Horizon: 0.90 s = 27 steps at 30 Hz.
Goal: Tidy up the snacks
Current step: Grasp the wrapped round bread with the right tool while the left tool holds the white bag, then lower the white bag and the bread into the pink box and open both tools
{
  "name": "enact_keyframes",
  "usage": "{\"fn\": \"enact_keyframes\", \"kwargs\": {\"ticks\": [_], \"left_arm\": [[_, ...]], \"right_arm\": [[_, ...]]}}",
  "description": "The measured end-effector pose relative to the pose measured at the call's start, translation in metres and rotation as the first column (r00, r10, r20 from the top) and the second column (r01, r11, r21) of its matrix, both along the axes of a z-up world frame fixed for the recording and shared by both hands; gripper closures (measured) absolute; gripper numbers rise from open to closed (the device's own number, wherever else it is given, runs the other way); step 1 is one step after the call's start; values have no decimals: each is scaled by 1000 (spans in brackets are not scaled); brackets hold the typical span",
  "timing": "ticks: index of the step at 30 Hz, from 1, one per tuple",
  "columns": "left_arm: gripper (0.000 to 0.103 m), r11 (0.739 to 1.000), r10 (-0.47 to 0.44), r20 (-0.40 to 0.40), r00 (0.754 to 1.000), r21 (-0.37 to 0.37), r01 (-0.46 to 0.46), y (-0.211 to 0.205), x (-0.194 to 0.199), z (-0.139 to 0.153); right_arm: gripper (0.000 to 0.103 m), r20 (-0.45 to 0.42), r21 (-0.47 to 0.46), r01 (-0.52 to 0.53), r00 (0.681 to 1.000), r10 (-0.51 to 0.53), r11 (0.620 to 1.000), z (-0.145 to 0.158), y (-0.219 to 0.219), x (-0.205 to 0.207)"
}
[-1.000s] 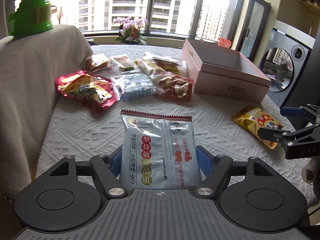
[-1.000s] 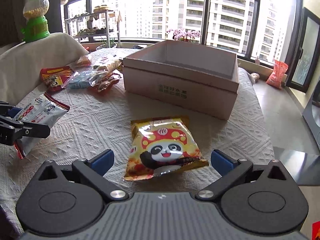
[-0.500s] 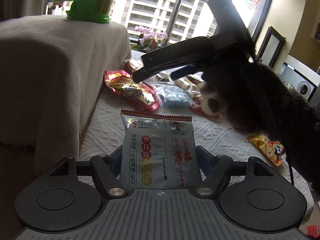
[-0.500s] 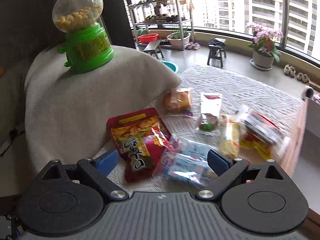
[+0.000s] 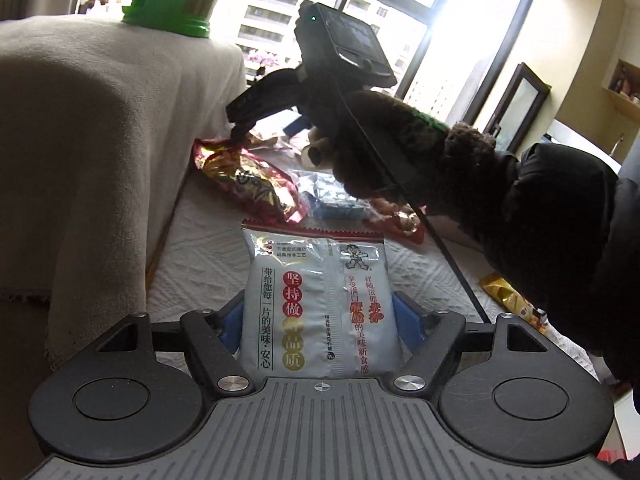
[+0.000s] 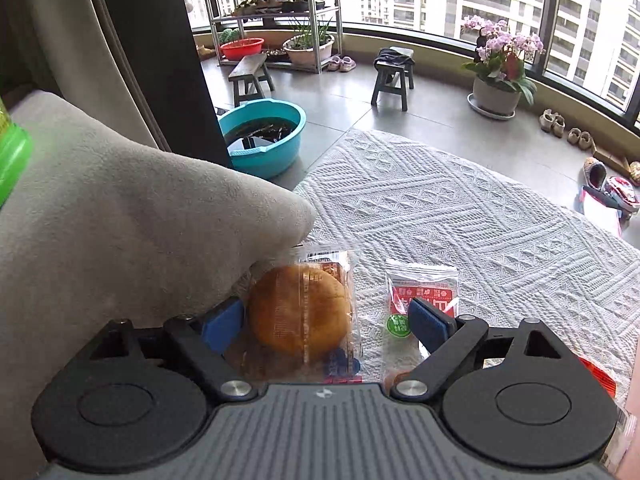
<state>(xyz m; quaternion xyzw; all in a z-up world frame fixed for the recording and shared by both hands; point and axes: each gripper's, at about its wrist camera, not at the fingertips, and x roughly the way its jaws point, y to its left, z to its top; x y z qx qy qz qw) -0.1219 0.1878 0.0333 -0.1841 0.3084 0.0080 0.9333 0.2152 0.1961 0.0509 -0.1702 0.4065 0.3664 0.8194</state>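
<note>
A round golden-brown bun in a clear crinkled wrapper [image 6: 304, 312] lies at the table's left edge, tucked against the beige fleece blanket [image 6: 120, 216] that is draped beside it. It sits between the blue pads of the right gripper [image 6: 326, 322], whose jaws are closing around it; the left pad is close to the wrapper, while the right pad stands apart from it, over a small clear sachet with a red label [image 6: 420, 292]. The bun is not yet pinched. The table [image 6: 460, 208] is covered by a white cloth woven in raised diamond and chevron ridges.

A glossy silver-white snack packet [image 5: 318, 304] with a serrated red top edge and red and gold characters is held upright, clenched between the blue pads of the left gripper [image 5: 320, 320] above the table's near edge.

Only the left wrist view shows the right gripper from outside — a black body held by a hand in a fuzzy dark brown sleeve [image 5: 420, 160], fingers pointing down toward the far-left part of the table. Behind the packet lie a shiny red foil bag [image 5: 248, 176] and a crinkled clear-blue packet [image 5: 332, 196]; a yellow bag [image 5: 508, 296] shows at the right edge. A green plastic base [image 5: 176, 0] stands on the blanket.

Only the right wrist view shows the tiled balcony beyond: a teal plastic basin [image 6: 264, 136], wooden stools [image 6: 392, 76] and a potted pink orchid [image 6: 500, 64].
</note>
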Motion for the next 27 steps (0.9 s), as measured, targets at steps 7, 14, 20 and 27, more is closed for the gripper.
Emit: {"fn": "enact_keyframes", "kwargs": {"ticks": [7, 14, 20, 27], "left_arm": [[24, 1000, -20, -6, 1000, 1, 20, -9, 4, -2], [24, 989, -133, -12, 991, 71, 134, -45, 16, 13], [24, 978, -207, 81, 975, 56, 203, -80, 63, 71], [24, 940, -313, 153, 937, -93, 329, -124, 209, 106]], "right_arm": [[47, -6, 0, -115, 993, 115, 993, 50, -49, -56], [47, 22, 36, -135, 991, 135, 990, 87, -181, -152], [47, 80, 84, 7, 997, -13, 996, 113, -295, -180], [47, 245, 127, 200, 943, -226, 972, 157, -382, -153]]}}
